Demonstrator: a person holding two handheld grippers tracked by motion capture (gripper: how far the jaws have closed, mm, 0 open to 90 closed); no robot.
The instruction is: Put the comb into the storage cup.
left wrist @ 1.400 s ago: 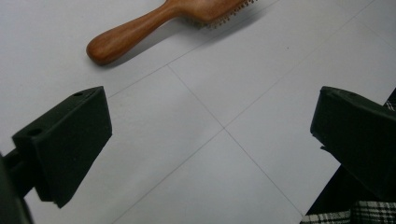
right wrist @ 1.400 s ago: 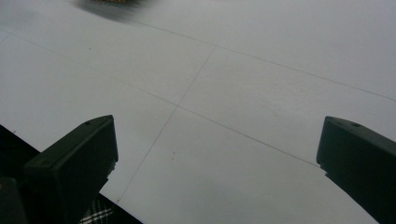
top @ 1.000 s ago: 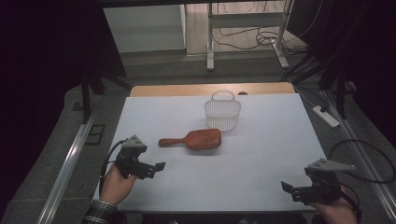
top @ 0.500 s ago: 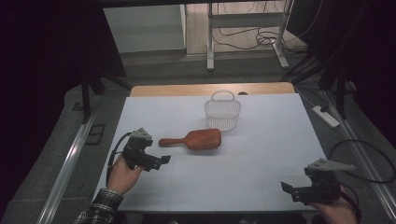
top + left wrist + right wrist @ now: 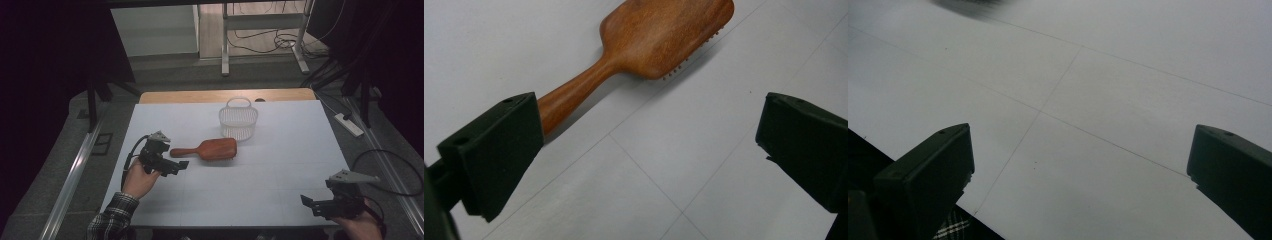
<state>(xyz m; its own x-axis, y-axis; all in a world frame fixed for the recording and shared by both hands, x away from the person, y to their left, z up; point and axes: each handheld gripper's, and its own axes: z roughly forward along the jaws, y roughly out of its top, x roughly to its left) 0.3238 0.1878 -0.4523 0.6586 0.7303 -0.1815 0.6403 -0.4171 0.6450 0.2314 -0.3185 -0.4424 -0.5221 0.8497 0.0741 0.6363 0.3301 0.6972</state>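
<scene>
Left gripper (image 5: 181,165) jaws spread wide, nothing held; brush (image 5: 644,45) handle end seen just past one jaw, bristles down, apparently lined up for grasp. Basket (image 5: 238,120) placed beyond brush head. Right gripper (image 5: 306,201) held wide, parked well apart over bare table (image 5: 1128,100).

High view looks down from above; left gripper view sits close, sharing the hairbrush (image 5: 644,45).
</scene>
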